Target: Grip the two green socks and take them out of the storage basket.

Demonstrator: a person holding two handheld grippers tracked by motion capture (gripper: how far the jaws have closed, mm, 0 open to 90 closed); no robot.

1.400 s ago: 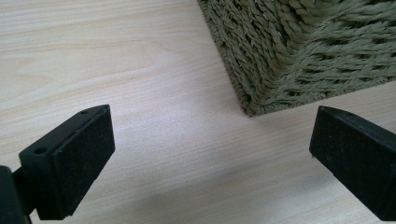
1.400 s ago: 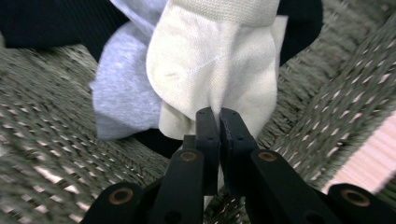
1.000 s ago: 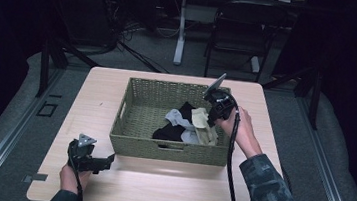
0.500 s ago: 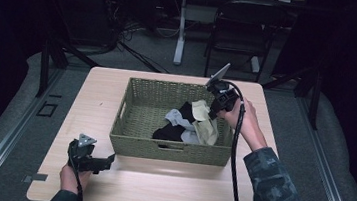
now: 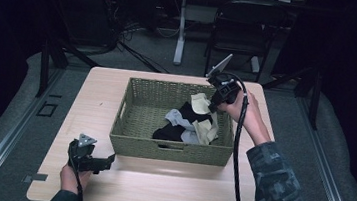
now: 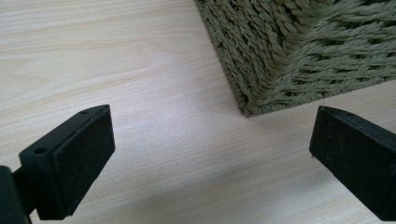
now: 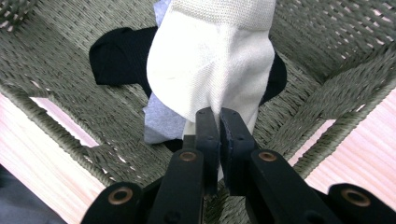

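Olive woven wicker basket (image 5: 171, 147) sits mid-frame on the pale wooden table (image 5: 156, 194), cream sock (image 5: 199, 103) raised at its upper right above the sock heap (image 5: 186, 127) inside, left gripper (image 5: 108, 162) at its lower-left corner.

The cream sock (image 7: 210, 70) hangs pinched above the green woven basket (image 5: 137, 141). Black, grey and maybe more cream socks lie inside.
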